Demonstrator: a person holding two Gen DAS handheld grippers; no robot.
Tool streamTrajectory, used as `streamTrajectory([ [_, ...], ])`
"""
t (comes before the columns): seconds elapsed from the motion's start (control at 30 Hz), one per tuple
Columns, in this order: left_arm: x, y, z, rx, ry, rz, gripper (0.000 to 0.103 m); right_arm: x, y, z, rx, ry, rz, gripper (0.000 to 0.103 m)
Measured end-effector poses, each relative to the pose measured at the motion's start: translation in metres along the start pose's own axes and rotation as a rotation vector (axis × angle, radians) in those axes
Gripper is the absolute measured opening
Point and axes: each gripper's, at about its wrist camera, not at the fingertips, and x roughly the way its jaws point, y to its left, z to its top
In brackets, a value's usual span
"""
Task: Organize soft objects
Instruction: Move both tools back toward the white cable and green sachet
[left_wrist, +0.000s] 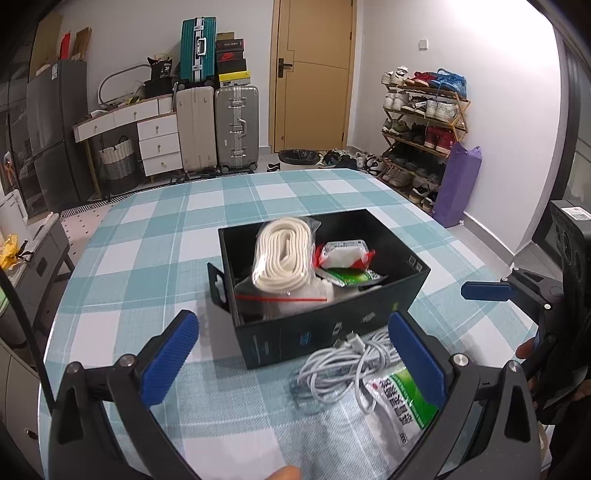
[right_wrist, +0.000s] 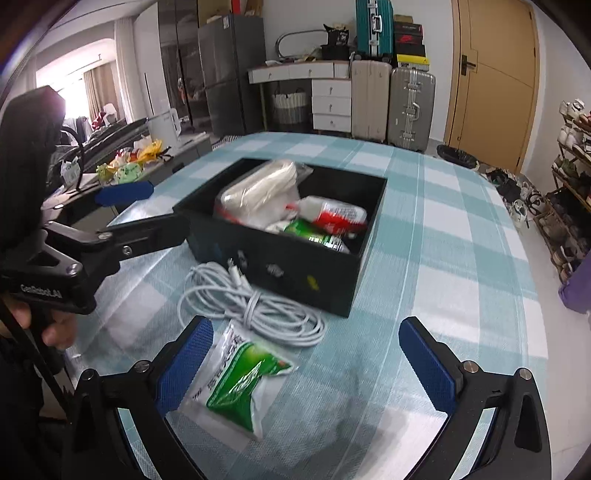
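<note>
A black open box (left_wrist: 332, 328) (right_wrist: 295, 273) stands on the checked tablecloth. It holds a bagged cream cord roll (left_wrist: 284, 254) (right_wrist: 258, 192), a red-and-white packet (left_wrist: 345, 254) (right_wrist: 332, 214) and a green packet (left_wrist: 351, 277) (right_wrist: 314, 232). In front of the box lie a coiled white cable (left_wrist: 343, 369) (right_wrist: 255, 306) and a green-and-white pouch (left_wrist: 402, 406) (right_wrist: 240, 380). My left gripper (left_wrist: 295, 365) is open and empty before the box; it also shows in the right wrist view (right_wrist: 147, 206). My right gripper (right_wrist: 310, 365) is open and empty, its left finger beside the pouch.
The table (left_wrist: 147, 240) (right_wrist: 443, 258) has a blue-and-white checked cloth. Behind it are suitcases (left_wrist: 218, 125), a white drawer unit (left_wrist: 159, 144), a door (left_wrist: 314, 74), a shoe rack (left_wrist: 421, 129) and a bin (left_wrist: 299, 157). A side cabinet (right_wrist: 147, 155) holds small items.
</note>
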Motion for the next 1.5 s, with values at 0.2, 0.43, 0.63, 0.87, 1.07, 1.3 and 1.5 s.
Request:
streamTrajectory([
  [0.2,-0.004,0.002,-0.014,-0.007,0.004,0.005,0.103,0.010,0.008,-0.007,-0.016,0.037,0.005,0.102],
  [0.43,0.003,0.009,-0.033,-0.027,0.043,0.014,0.103,0.024,0.013,-0.013,-0.037,0.094,0.007,0.102],
  [0.63,0.007,0.013,-0.043,-0.047,0.074,0.023,0.103,0.036,0.020,-0.018,-0.051,0.142,0.020,0.102],
  [0.87,0.005,0.015,-0.044,-0.054,0.070,0.030,0.103,0.042,0.029,-0.020,-0.066,0.162,0.024,0.102],
  [1.07,0.007,0.016,-0.043,-0.059,0.076,0.034,0.103,0.045,0.029,-0.023,-0.078,0.176,0.018,0.102],
  [1.3,0.006,0.013,-0.042,-0.043,0.079,0.031,0.103,0.037,0.006,-0.030,-0.074,0.191,-0.009,0.102],
  [1.5,0.004,0.011,-0.042,-0.037,0.079,0.025,0.103,0.030,0.002,-0.031,-0.067,0.192,-0.005,0.102],
])
